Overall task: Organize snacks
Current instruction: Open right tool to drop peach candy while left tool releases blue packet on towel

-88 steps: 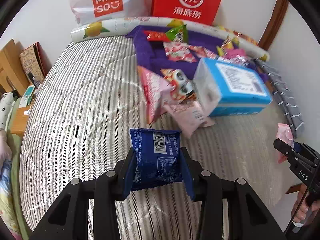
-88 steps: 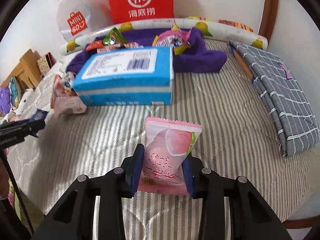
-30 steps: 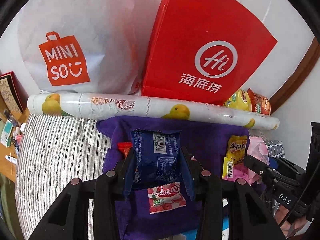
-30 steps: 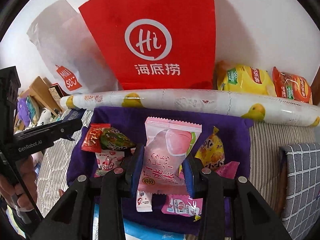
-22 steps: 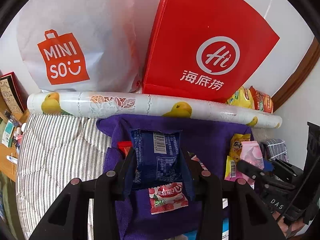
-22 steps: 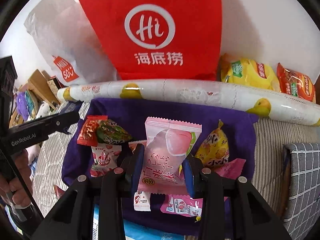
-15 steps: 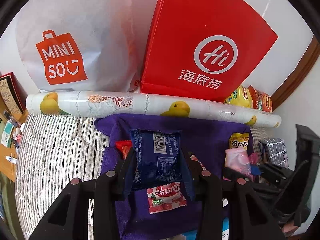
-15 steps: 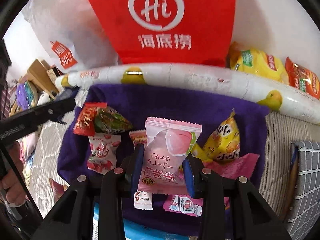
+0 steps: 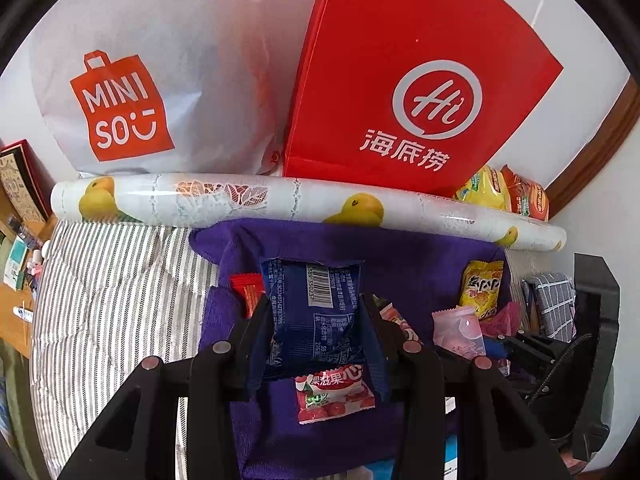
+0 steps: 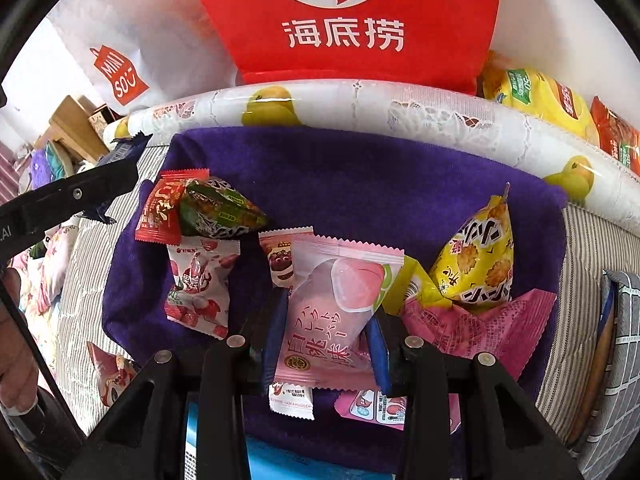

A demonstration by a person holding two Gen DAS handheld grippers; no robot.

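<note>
From the left wrist, your left gripper [image 9: 316, 336] clamps a blue packet [image 9: 314, 312] at frame centre, above the purple cloth [image 9: 412, 268] where a red-and-white packet [image 9: 334, 396] already lies. From the right wrist, your right gripper [image 10: 326, 340] pinches a pink peach packet [image 10: 332, 312] low at centre, over a cloth already strewn with snacks; both packets seem yet to be set down.
</note>
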